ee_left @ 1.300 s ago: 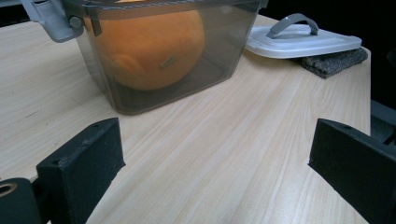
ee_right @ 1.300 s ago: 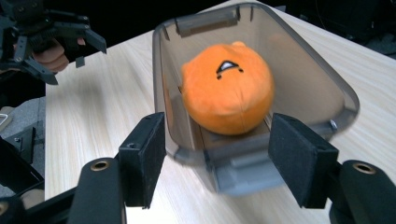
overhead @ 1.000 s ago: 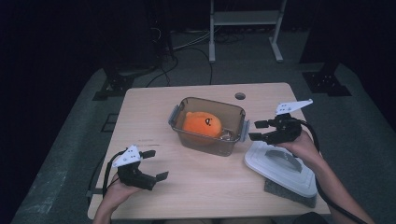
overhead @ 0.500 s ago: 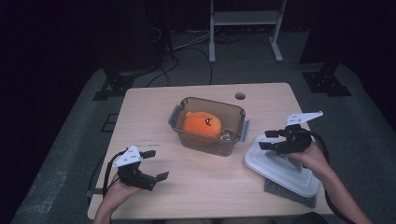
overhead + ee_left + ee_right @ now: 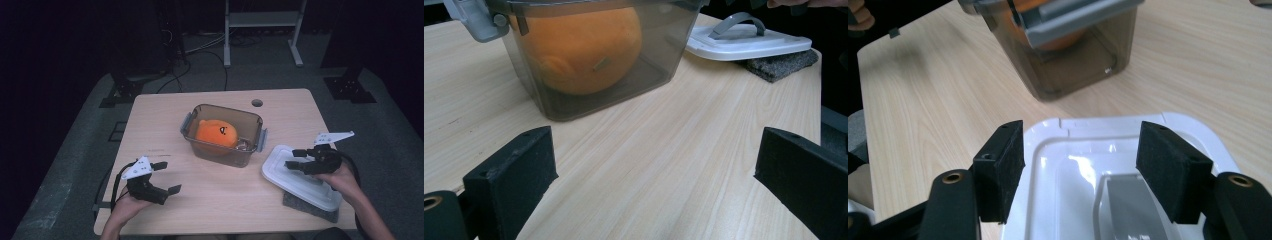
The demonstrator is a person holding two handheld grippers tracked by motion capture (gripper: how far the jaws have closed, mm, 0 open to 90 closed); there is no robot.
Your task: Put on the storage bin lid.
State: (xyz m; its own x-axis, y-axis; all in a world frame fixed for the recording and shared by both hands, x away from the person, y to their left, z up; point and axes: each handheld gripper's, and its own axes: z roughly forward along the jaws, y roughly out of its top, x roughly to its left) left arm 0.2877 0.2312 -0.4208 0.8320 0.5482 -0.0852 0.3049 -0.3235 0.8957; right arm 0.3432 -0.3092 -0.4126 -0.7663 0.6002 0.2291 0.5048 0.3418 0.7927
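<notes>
While the right gripper (image 5: 296,159) hovers over the white lid (image 5: 300,182) near the right front corner of the counter (image 5: 160,120), its jaws stand wide apart and hold nothing. Seen in the right gripper view, the two black pads sit above the lid (image 5: 1128,150), one to each side of its grey handle (image 5: 1130,207), which lies between them and lower down; whether the pads touch the lid cannot be told. That lid rests tilted on a dark grey pad (image 5: 305,207), which peeks out under its near edge.

Just left of the lid, near the counter's middle, stands a smoky clear plastic container (image 5: 223,135) with grey side latches, uncovered, and an orange plush toy (image 5: 216,134) lies inside it. From the left gripper view the toy (image 5: 584,50) shows through the container wall (image 5: 664,45), with the lid (image 5: 749,42) and its pad (image 5: 781,65) beyond.

Over at the left front of the counter, well apart from the container, the left gripper (image 5: 167,176) is held in the person's hand, jaws spread wide and empty, pointing toward the container.
</notes>
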